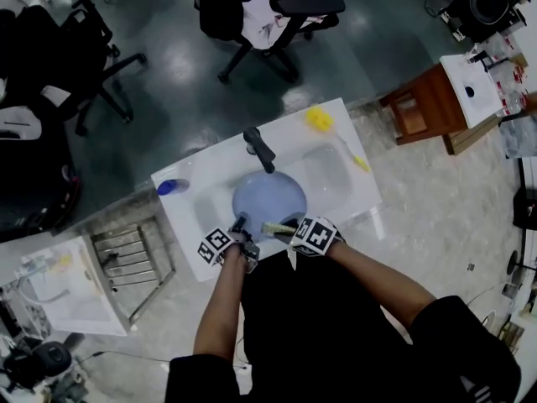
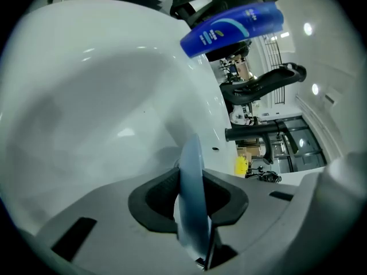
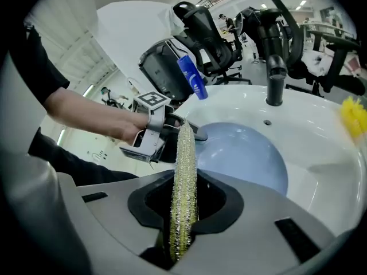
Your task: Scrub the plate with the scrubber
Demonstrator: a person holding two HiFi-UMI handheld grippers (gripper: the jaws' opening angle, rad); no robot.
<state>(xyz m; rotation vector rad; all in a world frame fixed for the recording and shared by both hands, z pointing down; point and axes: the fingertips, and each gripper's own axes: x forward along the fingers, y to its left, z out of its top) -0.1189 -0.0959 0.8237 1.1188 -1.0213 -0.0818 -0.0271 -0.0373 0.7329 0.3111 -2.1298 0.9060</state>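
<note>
A pale blue plate (image 1: 268, 200) lies in the white sink basin (image 1: 323, 179). My left gripper (image 1: 239, 227) is shut on the plate's near rim; in the left gripper view the plate's edge (image 2: 190, 199) stands upright between the pads. My right gripper (image 1: 289, 227) is shut on a flat, glittery yellow-green scrubber (image 3: 184, 188). The scrubber's tip (image 1: 277, 227) reaches toward the plate's near rim, close to the left gripper (image 3: 172, 133). The plate (image 3: 243, 153) shows wide and bare in the right gripper view.
A black tap (image 1: 260, 148) stands behind the basin. A blue bottle (image 1: 172, 186) lies on the counter's left; a yellow brush (image 1: 321, 121) lies at the back right. A metal rack (image 1: 134, 254) stands left of the sink, office chairs (image 1: 260, 15) behind it.
</note>
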